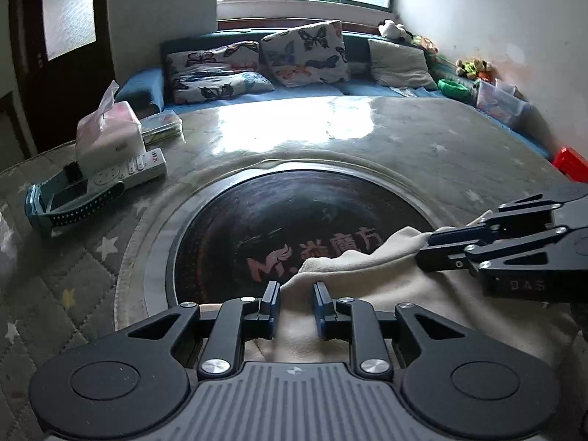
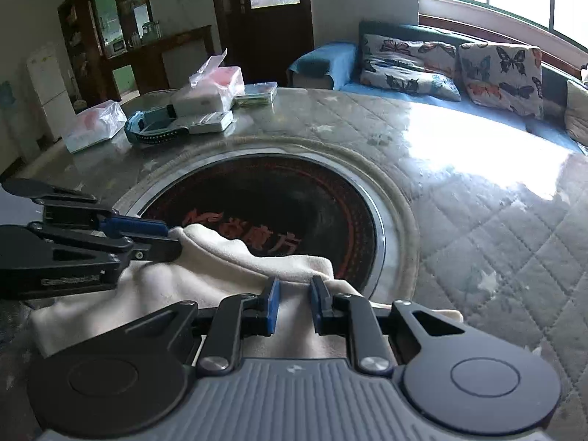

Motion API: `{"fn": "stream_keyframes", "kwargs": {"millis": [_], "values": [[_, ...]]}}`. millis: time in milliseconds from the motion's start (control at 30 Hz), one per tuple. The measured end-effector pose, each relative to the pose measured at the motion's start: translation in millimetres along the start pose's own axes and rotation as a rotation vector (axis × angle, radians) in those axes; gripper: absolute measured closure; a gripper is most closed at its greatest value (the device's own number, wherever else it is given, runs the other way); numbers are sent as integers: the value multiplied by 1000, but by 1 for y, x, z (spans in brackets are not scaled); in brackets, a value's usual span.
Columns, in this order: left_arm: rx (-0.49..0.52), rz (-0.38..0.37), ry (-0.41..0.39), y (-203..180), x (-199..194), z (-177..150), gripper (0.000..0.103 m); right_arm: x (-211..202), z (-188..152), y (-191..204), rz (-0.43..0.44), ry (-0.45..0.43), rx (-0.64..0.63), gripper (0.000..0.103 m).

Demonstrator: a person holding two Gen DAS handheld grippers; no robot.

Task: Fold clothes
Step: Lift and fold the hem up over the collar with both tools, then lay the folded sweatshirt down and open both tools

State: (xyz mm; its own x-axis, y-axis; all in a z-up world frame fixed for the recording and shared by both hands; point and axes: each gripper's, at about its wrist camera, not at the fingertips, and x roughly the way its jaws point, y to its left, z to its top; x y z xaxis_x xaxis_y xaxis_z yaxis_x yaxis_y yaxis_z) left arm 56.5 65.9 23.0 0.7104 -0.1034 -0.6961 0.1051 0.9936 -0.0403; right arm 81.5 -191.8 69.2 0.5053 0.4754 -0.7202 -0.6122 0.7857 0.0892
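While the cream garment (image 1: 367,279) lies bunched at the near edge of the round table (image 2: 477,220), partly over the dark glass disc (image 1: 294,213) set in its middle, both grippers have hold of its far hem. The left gripper (image 1: 296,299) has the cloth's edge running between its blue pads, and its jaws look narrowly parted rather than clamped; whether they still bite the fabric I cannot tell for sure. The right gripper (image 2: 294,294) pinches the other corner of the hem, its fingers drawn close on the cloth. Holding the two corners side by side like this looks meant to carry one edge across the garment as a straight fold line, and the slack sagging between them suggests the fold is only partway laid. Farther off on the left of the table sit a tissue pack (image 1: 108,128), a white remote (image 1: 128,174), a blue strap (image 1: 62,198) and a clear plastic box (image 1: 161,126), all well apart from the cloth. Beyond the table, a blue sofa (image 2: 323,62) with butterfly cushions (image 2: 499,70) stands clear of the work, so nothing seems to block the fold.
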Motion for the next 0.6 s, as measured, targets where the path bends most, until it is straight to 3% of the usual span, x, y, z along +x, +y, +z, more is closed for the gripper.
{"fn": "stream_keyframes", "kwargs": {"millis": [267,433,600], "values": [[0,1,-10,-5,-10,-3,82,-11,4,17,46,-35,-31,86],[9,5,-18,-10,-23,-8,74,-11,-1,35,73,-24,-75,86],[13,5,-17,-15,-35,-18,74,-18,-10,47,78,-13,-116,86]]}}
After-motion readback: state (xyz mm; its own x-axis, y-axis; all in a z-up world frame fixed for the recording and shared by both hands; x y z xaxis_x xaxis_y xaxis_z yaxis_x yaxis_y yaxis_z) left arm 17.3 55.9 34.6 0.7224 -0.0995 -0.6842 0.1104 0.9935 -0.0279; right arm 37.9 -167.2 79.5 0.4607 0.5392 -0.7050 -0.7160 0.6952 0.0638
